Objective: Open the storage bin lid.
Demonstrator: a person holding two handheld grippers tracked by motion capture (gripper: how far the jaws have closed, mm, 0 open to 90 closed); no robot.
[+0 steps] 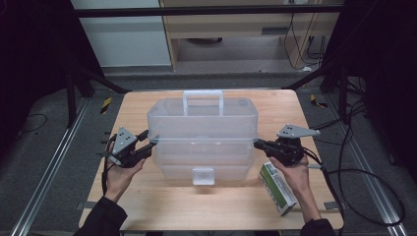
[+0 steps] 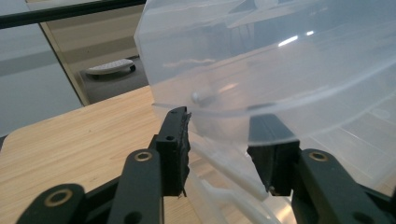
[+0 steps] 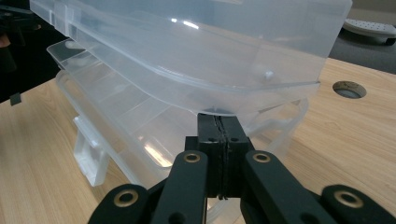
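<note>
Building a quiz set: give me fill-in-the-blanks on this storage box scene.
1. The clear plastic box stands on a ____ table.
2. The right gripper has its fingers ____.
3. The left gripper has its fingers ____, at the box's edge.
4. The green-and-white carton lies beside the person's ____ hand.

Missing: wooden; shut; open; right

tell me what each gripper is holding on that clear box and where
The left gripper holds nothing: its jaws stand apart, straddling the lid's edge on the clear plastic box. The right gripper is shut under the lid's rim; whether it pinches anything cannot be told.
</note>
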